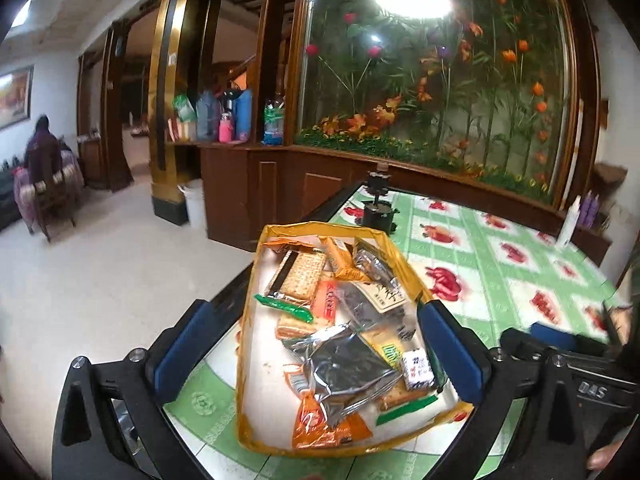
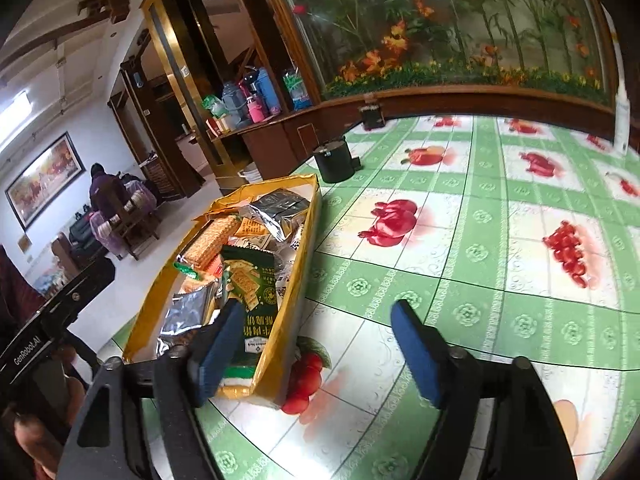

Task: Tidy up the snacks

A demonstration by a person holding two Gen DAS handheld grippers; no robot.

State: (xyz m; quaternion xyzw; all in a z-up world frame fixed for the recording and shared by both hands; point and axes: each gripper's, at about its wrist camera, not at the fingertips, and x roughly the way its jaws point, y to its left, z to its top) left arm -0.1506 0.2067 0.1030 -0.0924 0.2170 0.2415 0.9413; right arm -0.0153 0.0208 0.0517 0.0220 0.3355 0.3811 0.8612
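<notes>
A yellow-rimmed tray (image 1: 320, 229) full of several snack packets sits near the table's left edge; it also shows in the right wrist view (image 2: 298, 264). My left gripper (image 1: 316, 340) is open, its blue fingers (image 1: 448, 340) standing either side of the tray above the packets. A silver-and-black foil packet (image 1: 344, 364) lies near the front. My right gripper (image 2: 320, 344) is open and empty, to the right of the tray; its left finger (image 2: 218, 346) is in front of a dark green cracker packet (image 2: 252, 292) lying in the tray.
The table has a green and white fruit-print cloth (image 2: 480, 240). A black cylindrical stand (image 2: 334, 158) sits beyond the tray. A white bottle (image 2: 622, 120) stands at the far right. A wooden cabinet with a flower display (image 1: 420, 80) is behind. The table's left edge (image 1: 228, 292) drops to the floor.
</notes>
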